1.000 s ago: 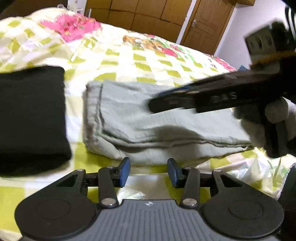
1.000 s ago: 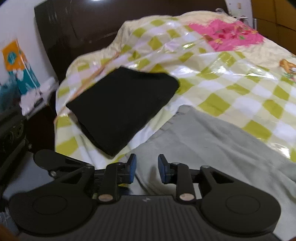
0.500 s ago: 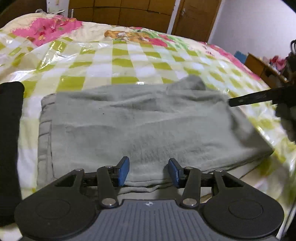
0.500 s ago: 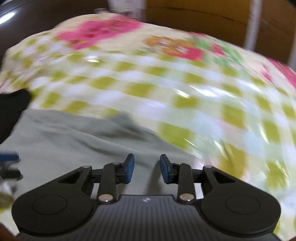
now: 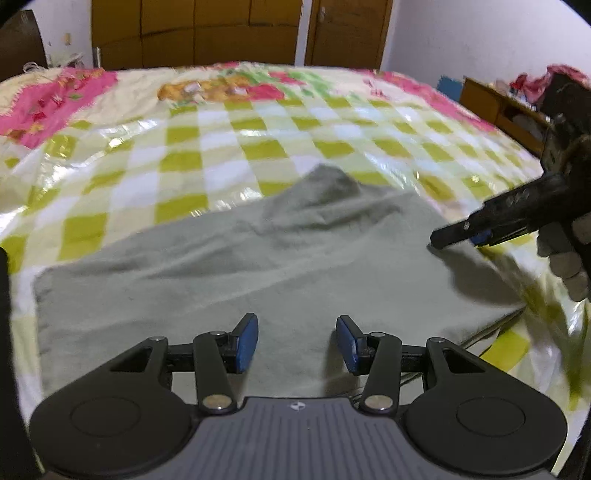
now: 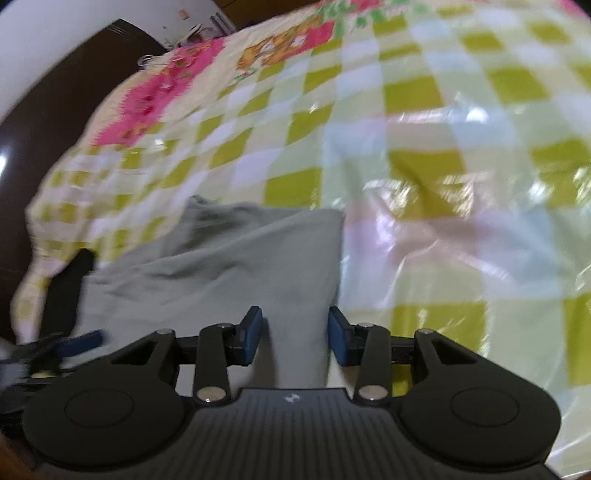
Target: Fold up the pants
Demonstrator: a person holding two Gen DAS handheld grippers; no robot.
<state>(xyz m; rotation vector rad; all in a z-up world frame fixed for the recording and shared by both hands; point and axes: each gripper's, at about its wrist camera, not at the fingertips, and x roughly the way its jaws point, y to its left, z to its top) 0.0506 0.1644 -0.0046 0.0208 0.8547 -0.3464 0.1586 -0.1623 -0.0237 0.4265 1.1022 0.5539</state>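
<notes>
We're angled down over the bed with both tools. Our left gripper point(image 5: 295, 341) hangs over the near edge of the grey pants point(image 5: 258, 258), its blue pads point(image 5: 246, 341) standing apart with only cloth showing beneath the gap, nothing pinched. Our right gripper point(image 6: 295, 339) sits at the right-hand end of the pants point(image 6: 229, 266); its jaws have just been opening, and the blue pads point(image 6: 253, 339) now stand clear of the fabric under them, gripping nothing. From the left wrist view we catch that right gripper point(image 5: 476, 229) side-on, dark fingers reaching in over the far right corner of the garment, with a pale gloved hand point(image 5: 565, 254) wrapped round its handle.

The pants are a soft, matte, slightly fuzzy grey, folded into a broad flat rectangle with layered edges showing at the right, and one rumpled peak rising along the far side. At the left edge of the right wrist view a strip of black fabric point(image 6: 64, 288) lies just beside the pants, blurred.

Underneath it all is a glossy bedspread point(image 5: 258, 147), checked in lime green and white, with pink floral patches and a cartoon print towards the far end; it shines as plastic does. Behind the bed run brown wooden wardrobe doors point(image 5: 221, 29), a pale wall, and to the right a low wooden cabinet point(image 5: 495, 107) with clutter on top.
</notes>
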